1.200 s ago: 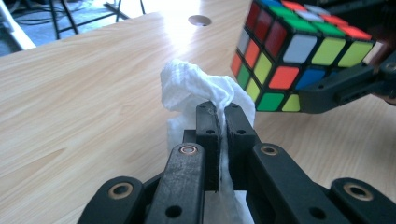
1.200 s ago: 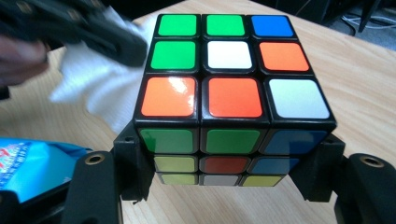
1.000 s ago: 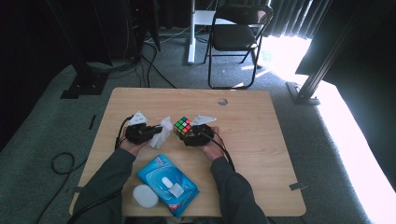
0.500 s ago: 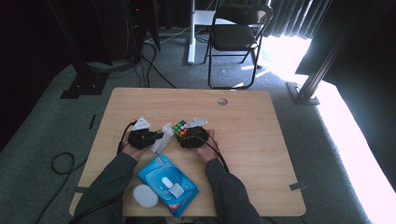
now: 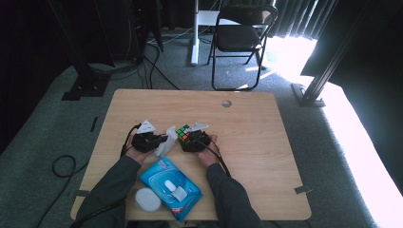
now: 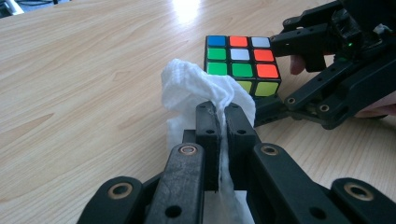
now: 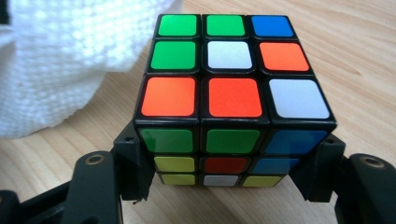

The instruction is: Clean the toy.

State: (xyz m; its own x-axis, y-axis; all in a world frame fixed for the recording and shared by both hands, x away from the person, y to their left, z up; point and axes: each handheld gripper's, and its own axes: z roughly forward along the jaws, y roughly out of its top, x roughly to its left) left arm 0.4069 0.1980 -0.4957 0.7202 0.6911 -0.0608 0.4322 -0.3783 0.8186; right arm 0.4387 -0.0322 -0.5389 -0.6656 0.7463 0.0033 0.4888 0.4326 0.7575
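Grey carpet (image 5: pixel 57 118) surrounds a pale wooden table (image 5: pixel 266 142) that fills the middle of the high view, with a black folding chair (image 5: pixel 240 35) at the top centre, dark stands and cables at the upper left, and bright daylight spilling in at the upper right. Near the table's far edge sits a small round hole (image 5: pixel 226 103).

Just left of frame centre, the left gripper (image 5: pixel 157 141) points toward the right of the frame, its jaws pressed together on a crumpled white wipe (image 6: pixel 196 88), which bunches up above the jaw tips and hangs down between them. Facing it, the right gripper (image 5: pixel 187 138) points to the left, its jaws clamped on opposite sides of a scrambled puzzle cube (image 7: pixel 224 88). The cube is held low over the wood, level, one flat face up; being equal on all sides it has no long axis. In the right gripper view the wipe lies just beside the cube, at the upper left; whether they touch cannot be told.

At the lower centre of the high view lie a blue wipes packet (image 5: pixel 168 187) and a white round lid (image 5: pixel 147 199).
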